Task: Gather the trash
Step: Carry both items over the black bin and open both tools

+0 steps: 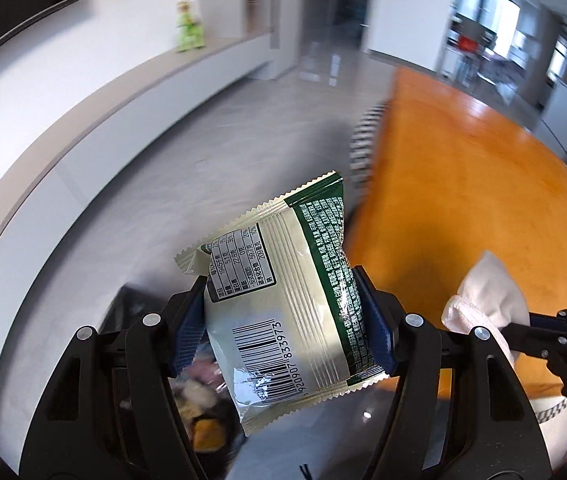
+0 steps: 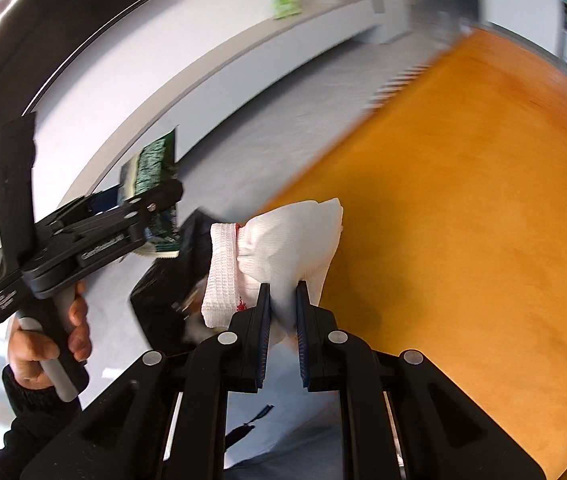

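Cream-and-green plastic fills the left tool [image 1: 283, 304]: a sealed snack packet [image 1: 283, 300] sits crosswise between its blue pads, the jaws about half open and pressed against the packet's two sides. The packet's back faces the camera — a nutrition table with small print, a column of white text on the green band, and a barcode whose legible digits read 920907 833973. Below it, near the tool's base, lies a black bag [image 1: 199, 412] with blurred scraps inside.

The right tool [image 2: 283, 304] is nearly closed, pinching a white knitted cloth [image 2: 283, 248] with red marks at its cuff edge. It hangs over the near edge of the orange desk [image 2: 463, 240], just right of the black bag.
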### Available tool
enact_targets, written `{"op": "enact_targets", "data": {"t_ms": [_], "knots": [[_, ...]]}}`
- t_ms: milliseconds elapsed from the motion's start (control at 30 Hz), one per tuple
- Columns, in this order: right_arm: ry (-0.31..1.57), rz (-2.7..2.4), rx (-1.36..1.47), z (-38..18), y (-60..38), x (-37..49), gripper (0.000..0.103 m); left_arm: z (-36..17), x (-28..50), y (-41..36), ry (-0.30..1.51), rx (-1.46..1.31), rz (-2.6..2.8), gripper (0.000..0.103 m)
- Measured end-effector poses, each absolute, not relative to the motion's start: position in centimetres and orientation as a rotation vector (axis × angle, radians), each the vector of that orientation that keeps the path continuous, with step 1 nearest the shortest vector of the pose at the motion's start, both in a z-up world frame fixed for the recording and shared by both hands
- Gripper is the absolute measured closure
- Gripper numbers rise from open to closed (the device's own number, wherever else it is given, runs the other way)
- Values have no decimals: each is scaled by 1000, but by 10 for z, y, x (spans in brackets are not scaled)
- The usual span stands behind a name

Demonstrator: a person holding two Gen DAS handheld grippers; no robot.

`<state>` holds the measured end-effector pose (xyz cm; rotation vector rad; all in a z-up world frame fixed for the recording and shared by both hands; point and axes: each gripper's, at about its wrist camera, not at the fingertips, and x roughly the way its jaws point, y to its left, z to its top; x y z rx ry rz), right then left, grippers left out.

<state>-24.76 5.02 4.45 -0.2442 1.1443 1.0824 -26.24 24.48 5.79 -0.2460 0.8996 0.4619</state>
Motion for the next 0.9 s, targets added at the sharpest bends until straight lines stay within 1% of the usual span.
{"op": "enact_targets", "data": {"t_ms": [233, 367, 400, 433, 467, 500, 533, 667, 900], "knots": [[1165, 1251, -422, 28, 139, -320, 90, 38, -369, 313, 896, -366, 694, 37], [1184, 1307, -490, 17, 178, -346, 89, 25, -409, 337, 912, -421, 786, 37], [1174, 1326, -550, 13, 192, -356, 85, 22, -417, 342, 914, -436, 802, 37], [1154, 1316, -596, 10, 195, -359, 63, 17, -426, 348, 919, -452, 819, 33], [1122, 1282, -638, 8, 202, -366, 48, 15, -432, 352, 930, -464, 832, 28], [1084, 1260, -641, 8, 207, -370, 31, 14, -439, 357, 933, -472, 853, 5], [1081, 1272, -629, 8, 207, -371, 31, 16, -448, 360, 917, -470, 912, 6], [1104, 1285, -618, 4, 192, -373, 31, 23, -463, 369, 888, -507, 1004, 6], [1103, 1284, -583, 4, 186, -372, 31, 29, -453, 370, 879, -533, 977, 6]]}}
